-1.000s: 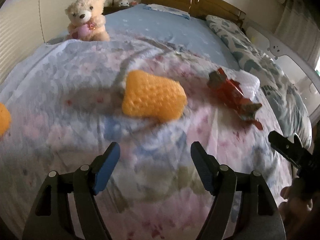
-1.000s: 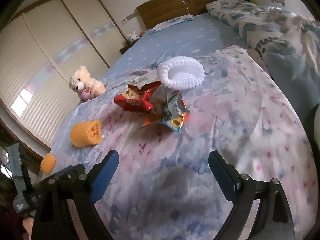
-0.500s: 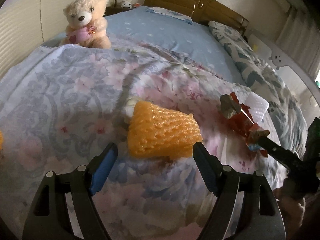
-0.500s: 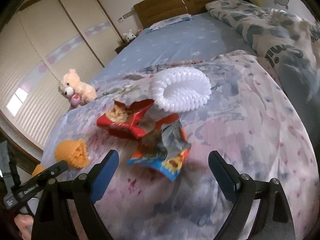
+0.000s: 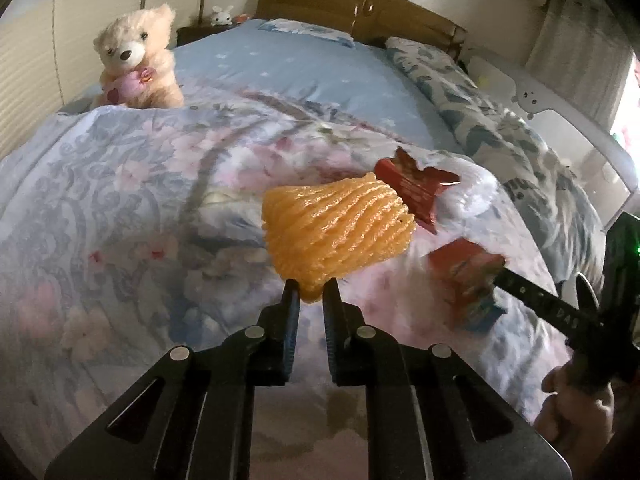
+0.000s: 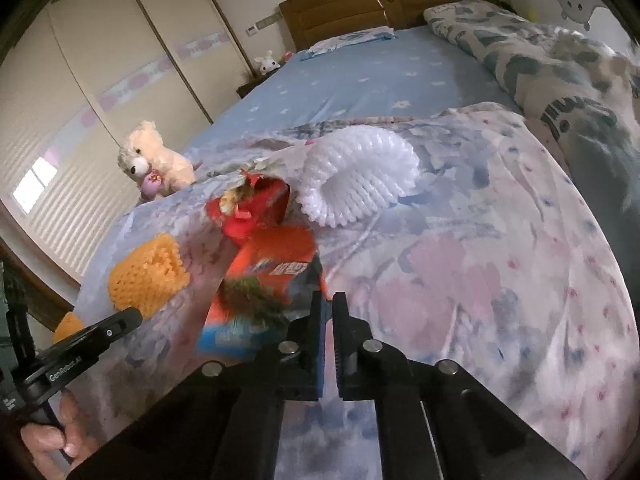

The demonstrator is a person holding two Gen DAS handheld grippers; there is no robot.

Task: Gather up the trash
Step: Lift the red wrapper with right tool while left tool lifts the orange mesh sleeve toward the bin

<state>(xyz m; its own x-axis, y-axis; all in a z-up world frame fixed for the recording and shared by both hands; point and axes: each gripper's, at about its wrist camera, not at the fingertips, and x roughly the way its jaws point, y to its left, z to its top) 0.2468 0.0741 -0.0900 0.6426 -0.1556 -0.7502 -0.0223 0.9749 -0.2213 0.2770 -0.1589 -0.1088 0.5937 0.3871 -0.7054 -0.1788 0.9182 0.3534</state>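
An orange foam net (image 5: 336, 232) hangs just above the flowered quilt (image 5: 120, 208); my left gripper (image 5: 308, 292) has its jaws closing on the net's lower tip, pads pressing it. The right wrist view shows the same net (image 6: 148, 276) at the left gripper (image 6: 128, 318). My right gripper (image 6: 327, 300) is closing on the edge of a red-and-blue snack wrapper (image 6: 264, 292), which is pinched and blurred. From the left wrist view that wrapper (image 5: 468, 280) sits at the right gripper's tip. A red wrapper (image 6: 256, 208) and a white foam net (image 6: 356, 172) lie behind.
A cream teddy bear (image 5: 136, 64) sits at the quilt's far left edge. Another orange piece (image 6: 68, 326) lies near the bed's left edge. A rolled patterned duvet (image 6: 560, 64) runs along the right side. A wooden headboard (image 5: 360, 8) stands at the far end.
Both grippers went from wide open to closed. The left one took the orange foam net and raised it off the quilt. The right one took the snack wrapper's edge.
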